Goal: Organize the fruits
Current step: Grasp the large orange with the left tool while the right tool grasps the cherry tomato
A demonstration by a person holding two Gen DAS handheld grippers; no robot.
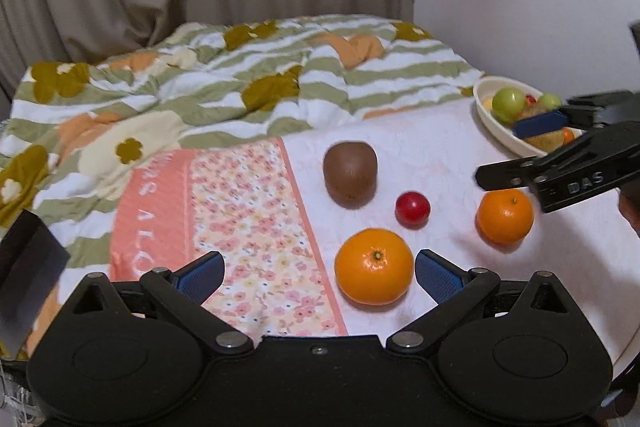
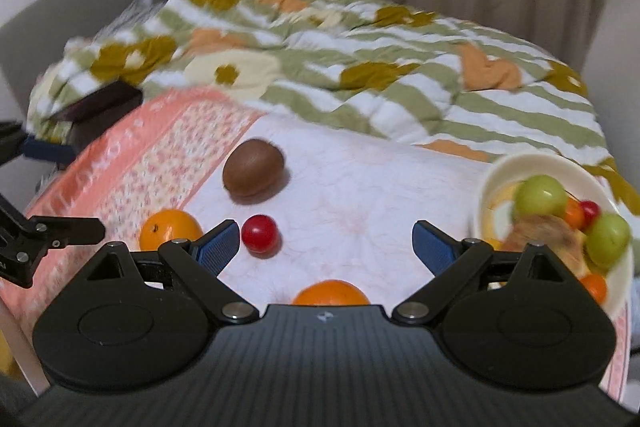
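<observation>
Fruit already fills the bowl (image 2: pixel 494 183) at my right (green, orange and red pieces), while a kiwi (image 1: pixel 350 172), a cherry tomato (image 1: pixel 413 209) and two oranges (image 1: pixel 373 265) (image 1: pixel 505 215) wait on the cloth, both my left gripper (image 1: pixel 319 273) and right gripper (image 2: pixel 326 242) spread wide and empty.

The right gripper (image 1: pixel 536 143) hides part of the bowl's (image 1: pixel 486 115) fruit.

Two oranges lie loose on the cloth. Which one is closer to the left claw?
The bigger-looking orange, just beside the left claw and its right finger. The other orange lies farther right, under the right claw.
</observation>
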